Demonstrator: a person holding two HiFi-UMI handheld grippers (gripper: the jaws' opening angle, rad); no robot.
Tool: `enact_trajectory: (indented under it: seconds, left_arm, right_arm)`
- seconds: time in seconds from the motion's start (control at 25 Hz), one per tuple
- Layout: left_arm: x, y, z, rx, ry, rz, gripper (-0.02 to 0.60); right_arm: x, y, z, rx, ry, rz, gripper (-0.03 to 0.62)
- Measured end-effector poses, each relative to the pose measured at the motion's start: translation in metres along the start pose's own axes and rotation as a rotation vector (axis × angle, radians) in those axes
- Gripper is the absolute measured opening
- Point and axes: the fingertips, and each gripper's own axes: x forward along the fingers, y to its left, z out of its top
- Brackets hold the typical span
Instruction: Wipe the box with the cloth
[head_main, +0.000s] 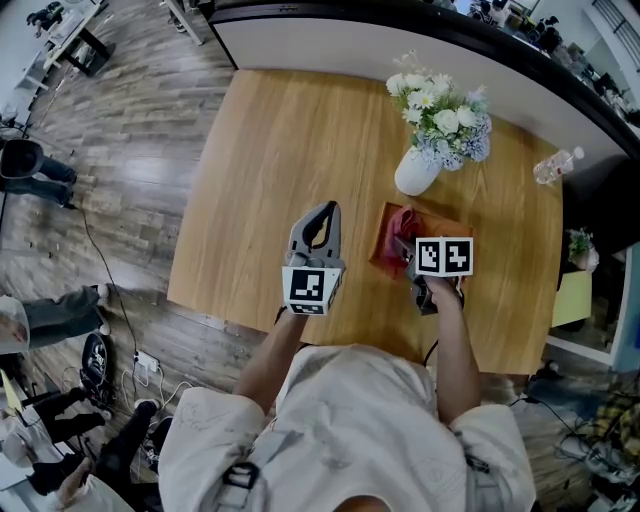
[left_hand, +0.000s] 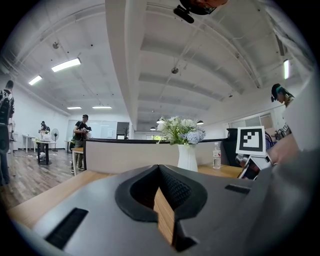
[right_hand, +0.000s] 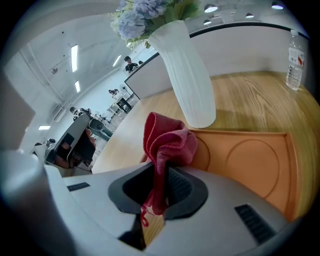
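Observation:
A flat orange box (right_hand: 250, 160) lies on the wooden table just in front of the white vase; in the head view the box (head_main: 385, 237) shows under my right gripper. My right gripper (right_hand: 159, 192) is shut on a red cloth (right_hand: 167, 145), which bunches up above the jaws and rests over the box's near left part. From the head the cloth (head_main: 404, 225) shows beside my right gripper (head_main: 415, 250). My left gripper (head_main: 318, 222) hovers over bare table left of the box, jaws shut with nothing between them (left_hand: 161, 197).
A white vase (head_main: 415, 172) of flowers stands right behind the box. A plastic water bottle (head_main: 556, 166) sits at the table's far right. A dark-topped counter (head_main: 400, 40) runs behind the table (head_main: 270, 150). People stand far off in the room.

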Motion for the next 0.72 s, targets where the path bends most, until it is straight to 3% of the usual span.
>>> enact_trajectory:
  seconds: [0.72]
  left_arm:
    - [0.005, -0.026, 0.001, 0.023, 0.003, -0.034, 0.011]
  right_arm:
    - [-0.012, -0.02, -0.006, 0.021, -0.014, -0.006, 0.069]
